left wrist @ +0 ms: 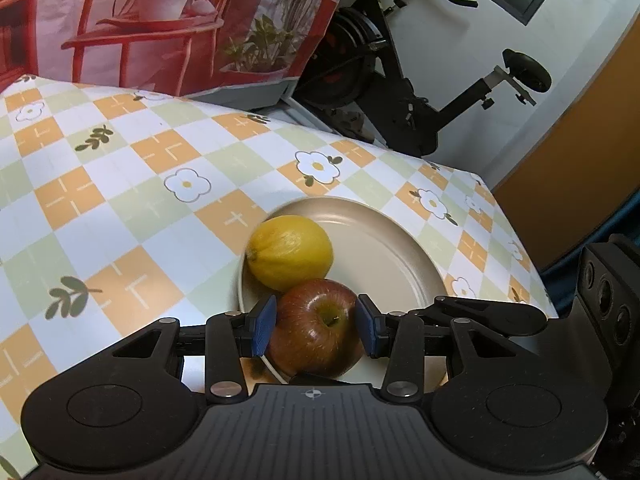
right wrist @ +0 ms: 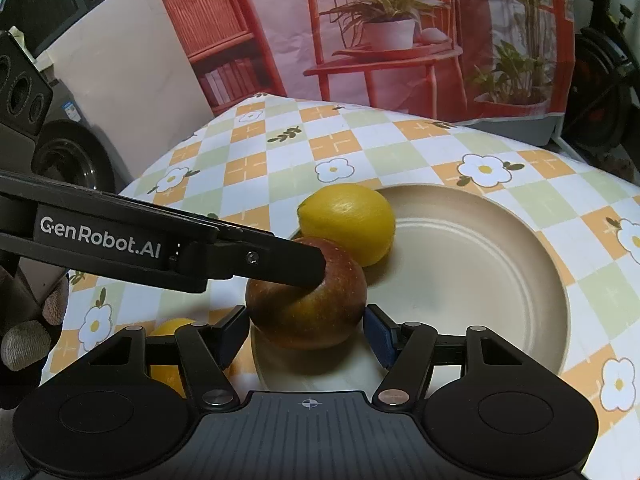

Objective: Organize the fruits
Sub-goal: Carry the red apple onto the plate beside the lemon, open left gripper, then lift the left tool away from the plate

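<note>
Your left gripper (left wrist: 316, 326) has the apple (left wrist: 312, 346). The blue pads sit on its two flanks, narrowly parted, with the stem hollow tipped up toward that camera. The apple is at the near-left rim of the beige plate (left wrist: 384, 256), right up against the lemon (left wrist: 290, 252) that lies just beyond it in the dish.

In the right wrist view, one left finger (right wrist: 280, 264) runs in from the left across the apple's upper face. Your right gripper (right wrist: 306, 332) has its jaws about half open, one on each side of the same apple. I can't tell whether its pads actually touch the skin.

What matters now is where the lemon sits. It blocks the far-left part of the plate, and the bare floor of the dish lies to the right of both fruits. If you're setting the apple down, I judge rightward to be the clear way. The left hand is the one to release, and the apple may roll toward the lemon.

A second yellow fruit (right wrist: 170, 326) shows on the checked tablecloth (left wrist: 160, 200), off the plate and half hidden by your right gripper.
</note>
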